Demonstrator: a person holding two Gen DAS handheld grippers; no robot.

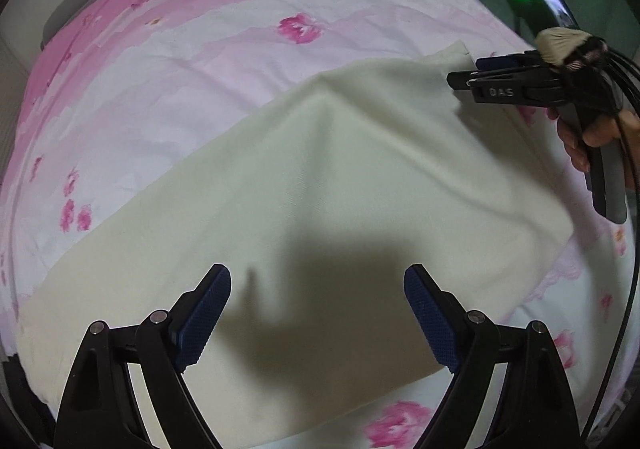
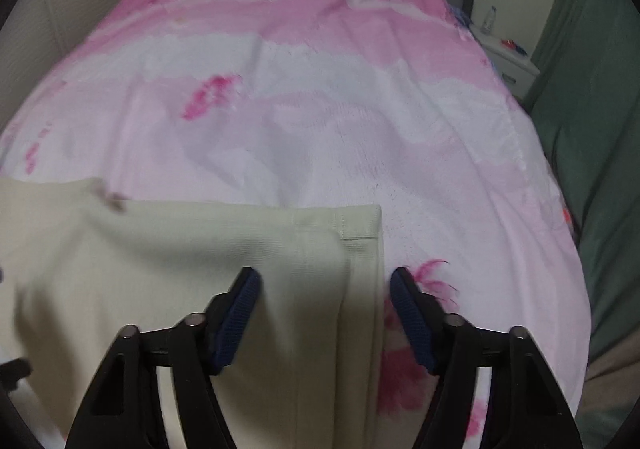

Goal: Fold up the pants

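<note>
Pants (image 1: 304,185) lie spread on the bed (image 1: 168,61), pale cream on the pink flower sheet. They look flat and already laid double, one leg on the other, I think, because two hem edges sit one on top of the other at the far end in the right camera's view.

Your left tool (image 1: 318,313) hangs over the near part of the pants. Its blue pads (image 1: 204,313) are spread wide apart and they pinch nothing. It casts a dark shadow on the cloth, so it is close above it.

Your right tool (image 2: 326,313) is at the hem end. Its fingers are spread too, with the hem edges showing between them. From the left camera the same tool points sideways at the pants' far corner, and there you cannot tell how wide it is. It touches or nearly touches the cloth, but it does not squeeze it yet.

You hold the tools at the two ends, likely so you can lift one end over the other. The fold in half still has to be made.

Both layers must be caught at once. If you pinch only the top one, the legs may slide apart. The cloth looks soft and thin, so it may sag and wrinkle.
</note>
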